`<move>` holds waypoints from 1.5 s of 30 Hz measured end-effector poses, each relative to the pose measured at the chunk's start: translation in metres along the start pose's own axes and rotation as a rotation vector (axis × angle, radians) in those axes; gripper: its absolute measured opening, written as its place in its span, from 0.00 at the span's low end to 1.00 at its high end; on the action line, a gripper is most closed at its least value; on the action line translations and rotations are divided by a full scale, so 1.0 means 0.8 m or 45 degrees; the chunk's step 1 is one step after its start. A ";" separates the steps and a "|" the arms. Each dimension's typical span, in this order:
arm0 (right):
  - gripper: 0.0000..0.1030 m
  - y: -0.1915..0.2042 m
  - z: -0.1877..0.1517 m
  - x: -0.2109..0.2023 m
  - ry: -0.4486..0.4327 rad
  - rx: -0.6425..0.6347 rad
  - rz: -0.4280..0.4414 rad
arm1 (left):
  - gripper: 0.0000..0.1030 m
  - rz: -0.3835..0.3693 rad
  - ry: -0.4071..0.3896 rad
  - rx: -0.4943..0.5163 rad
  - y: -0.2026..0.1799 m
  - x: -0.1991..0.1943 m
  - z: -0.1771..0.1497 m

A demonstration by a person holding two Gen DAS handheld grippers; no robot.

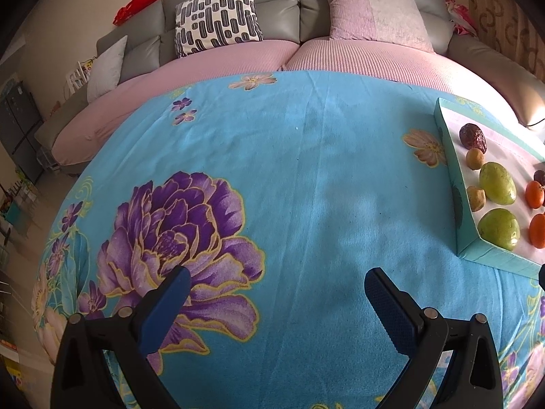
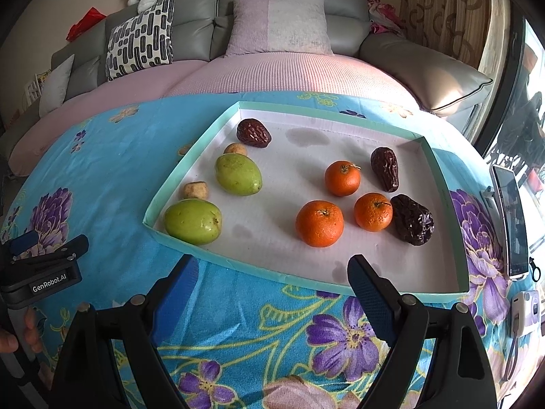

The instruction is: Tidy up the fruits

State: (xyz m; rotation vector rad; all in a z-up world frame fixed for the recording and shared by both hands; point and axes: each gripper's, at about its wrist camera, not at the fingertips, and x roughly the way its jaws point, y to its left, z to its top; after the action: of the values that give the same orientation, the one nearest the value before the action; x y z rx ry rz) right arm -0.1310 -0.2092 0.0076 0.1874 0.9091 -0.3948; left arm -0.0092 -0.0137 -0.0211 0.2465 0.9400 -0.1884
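Both tools are open and hold nothing. The right tool [image 2: 272, 272] hovers just before the near rim of the shallow tray [image 2: 190, 167] on the blue flowered cloth [image 2: 102, 170] that covers the desk; the left tool [image 1: 276, 289] hangs over bare cloth, well to the left of the tray.

All the fruit lies loose in the tray: two green fruits [image 2: 238, 173] and two small tan ones [image 2: 196, 190] along the left wall, three oranges [image 2: 319, 223] in the middle, and three dark wrinkled dates [image 2: 412, 220], one at the far left corner and two to the right of the oranges.

The oranges look firm and light but round, so they would probably roll; a grip across the widest part seems best. The dates look soft and perhaps sticky, and are likely best pinched gently across the short side. The green fruits seem smooth and heavier, likely to slip unless held at mid-body
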 end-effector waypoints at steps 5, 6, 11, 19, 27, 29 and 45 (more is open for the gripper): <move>0.87 -0.001 -0.001 0.003 0.010 0.003 -0.007 | 1.00 0.000 0.005 0.001 0.000 0.001 0.000; 0.87 -0.001 -0.001 0.003 0.010 0.003 -0.006 | 1.00 0.000 0.005 -0.001 0.000 0.002 0.000; 0.87 0.001 -0.001 0.005 0.017 -0.003 -0.007 | 1.00 0.001 0.011 0.000 0.001 0.004 0.000; 0.87 0.000 -0.001 0.007 0.022 -0.003 -0.008 | 1.00 0.002 0.017 0.000 0.002 0.004 -0.001; 0.87 0.000 -0.001 0.006 0.023 -0.003 -0.009 | 1.00 0.002 0.018 0.001 0.002 0.005 -0.001; 0.87 0.000 -0.001 0.007 0.024 -0.003 -0.009 | 1.00 0.002 0.019 0.001 0.002 0.005 -0.001; 0.87 0.000 -0.001 0.007 0.026 -0.004 -0.010 | 1.00 0.002 0.020 0.002 0.002 0.005 -0.002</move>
State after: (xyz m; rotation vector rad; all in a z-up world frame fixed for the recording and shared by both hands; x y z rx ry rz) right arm -0.1285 -0.2103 0.0022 0.1856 0.9305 -0.3995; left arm -0.0075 -0.0120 -0.0251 0.2504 0.9551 -0.1859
